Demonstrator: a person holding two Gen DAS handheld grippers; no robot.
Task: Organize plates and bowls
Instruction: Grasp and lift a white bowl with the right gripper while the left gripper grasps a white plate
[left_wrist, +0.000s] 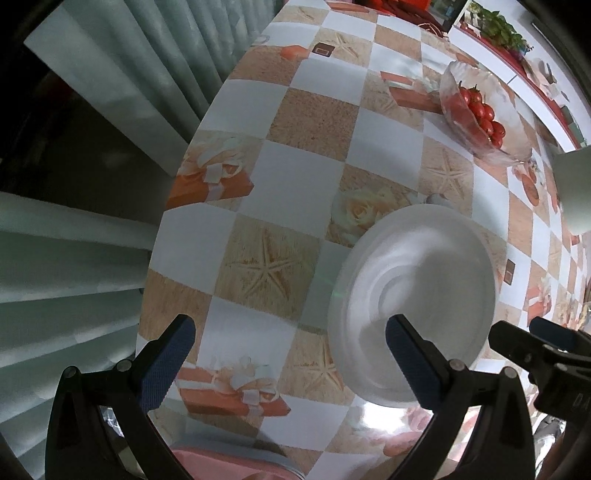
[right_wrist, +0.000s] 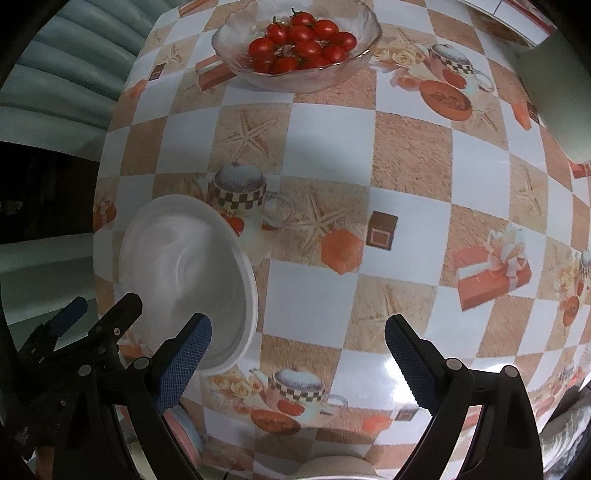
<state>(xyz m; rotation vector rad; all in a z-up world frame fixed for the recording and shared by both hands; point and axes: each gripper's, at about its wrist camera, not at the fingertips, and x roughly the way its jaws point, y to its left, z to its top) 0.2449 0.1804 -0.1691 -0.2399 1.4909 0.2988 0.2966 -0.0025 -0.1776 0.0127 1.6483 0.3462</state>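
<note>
While the white plate (left_wrist: 413, 295) lies flat on the checkered table (left_wrist: 295, 122), near its front edge, both of your tongs hang above it with nothing between their fingers. From the left wrist view, your left tongs (left_wrist: 290, 363) stand wide, their blue-padded fingers (left_wrist: 168, 363) well apart; the right-hand pad sits in front of the plate's near rim, though you cannot tell whether it touches it. From the right wrist view, the same plate (right_wrist: 184, 280) shows at lower left, and your right tongs (right_wrist: 297, 363) are spread just as wide, the left pad overlapping the plate's near edge and the right pad over bare tablecloth. Each view catches the other tool at its side: your right tongs show at the right edge of the left view, your left tongs at the left edge of the right view.

Farther back on the table stands a clear glass bowl (right_wrist: 295, 40) holding red cherry tomatoes (right_wrist: 301, 46), well apart from the plate. A pale object (right_wrist: 554, 96), too blurred to name, sits at the far right of the table. A pink-rimmed dish (right_wrist: 184, 435) peeks in at the near edge, beneath the left pad of your right tongs. Beyond the table's left edge hangs a pleated pale curtain (left_wrist: 74, 258).
</note>
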